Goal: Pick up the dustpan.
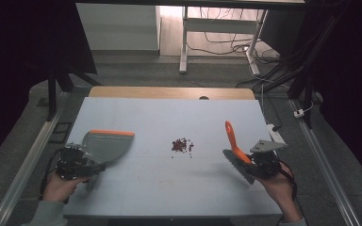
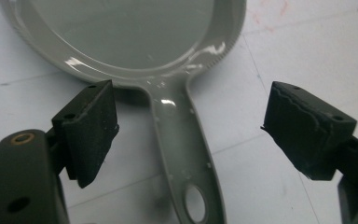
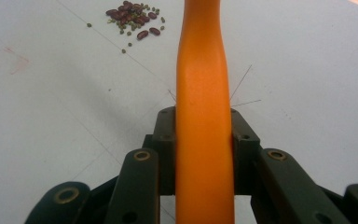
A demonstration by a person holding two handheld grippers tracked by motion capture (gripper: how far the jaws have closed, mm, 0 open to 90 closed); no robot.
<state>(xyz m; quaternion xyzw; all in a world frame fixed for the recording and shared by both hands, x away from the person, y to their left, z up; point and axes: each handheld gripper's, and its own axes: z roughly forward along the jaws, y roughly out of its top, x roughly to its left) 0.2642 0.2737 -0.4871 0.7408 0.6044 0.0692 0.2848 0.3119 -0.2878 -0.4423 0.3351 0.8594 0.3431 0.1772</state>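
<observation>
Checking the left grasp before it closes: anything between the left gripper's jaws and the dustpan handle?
Nothing visible. The left gripper is open, jaws either side of the grey dustpan handle, with bare table in both gaps. Neither jaw touches it yet.

A wooden board edge [image 1: 169, 92] is seen at the far side of the pale desk [image 1: 169, 188]. A white power strip [image 1: 275, 135] is noted at the right edge. Beyond, on the floor, a white desk frame [image 1: 185, 42] and tangled cables [image 1: 226, 44] are observed.
</observation>
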